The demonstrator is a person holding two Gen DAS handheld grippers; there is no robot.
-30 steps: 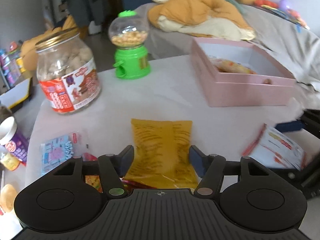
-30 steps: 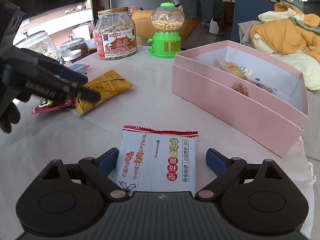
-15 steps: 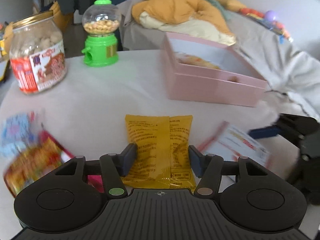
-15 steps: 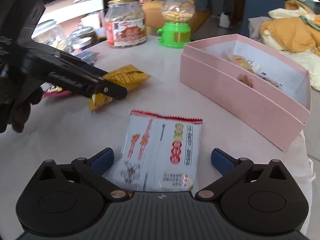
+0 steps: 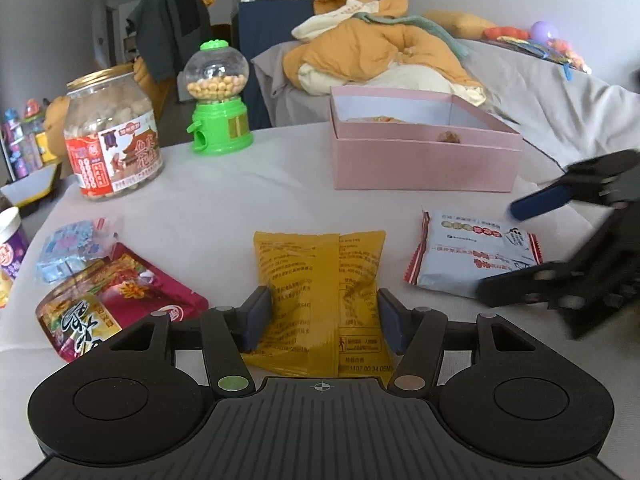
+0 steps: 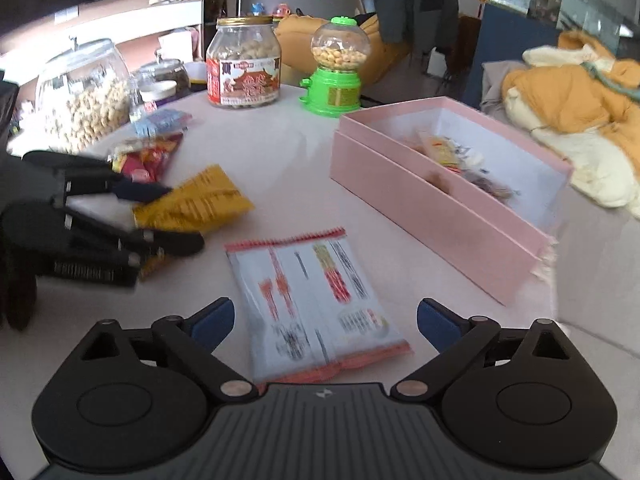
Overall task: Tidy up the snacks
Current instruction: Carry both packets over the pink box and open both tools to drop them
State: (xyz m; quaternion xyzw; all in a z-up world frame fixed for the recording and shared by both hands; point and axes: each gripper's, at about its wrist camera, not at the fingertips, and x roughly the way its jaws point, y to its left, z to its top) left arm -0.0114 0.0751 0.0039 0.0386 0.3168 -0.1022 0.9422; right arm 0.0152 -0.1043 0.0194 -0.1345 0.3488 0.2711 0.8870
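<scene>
A yellow snack packet (image 5: 320, 280) lies flat on the white table, and my left gripper (image 5: 325, 318) has its blue pads against the packet's two long sides. The same packet shows in the right wrist view (image 6: 196, 204). A pale blue and red snack packet (image 6: 316, 304) lies between the wide-open fingers of my right gripper (image 6: 325, 322), untouched; it also shows in the left wrist view (image 5: 476, 256). An open pink box (image 5: 424, 160) holding a few snacks stands behind; it is at the right in the right wrist view (image 6: 440, 208).
A peanut jar (image 5: 112, 148) and a green candy dispenser (image 5: 218, 100) stand at the back left. Red (image 5: 116, 300) and blue (image 5: 70, 248) snack packets lie at the left. Glass jars (image 6: 80, 96) stand at the table's far left. A bed with orange bedding (image 5: 380, 56) is behind.
The left gripper has turned right and its fingers have drawn in onto the yellow packet. The right gripper has pulled back a little and opened wider around the blue and red packet.
</scene>
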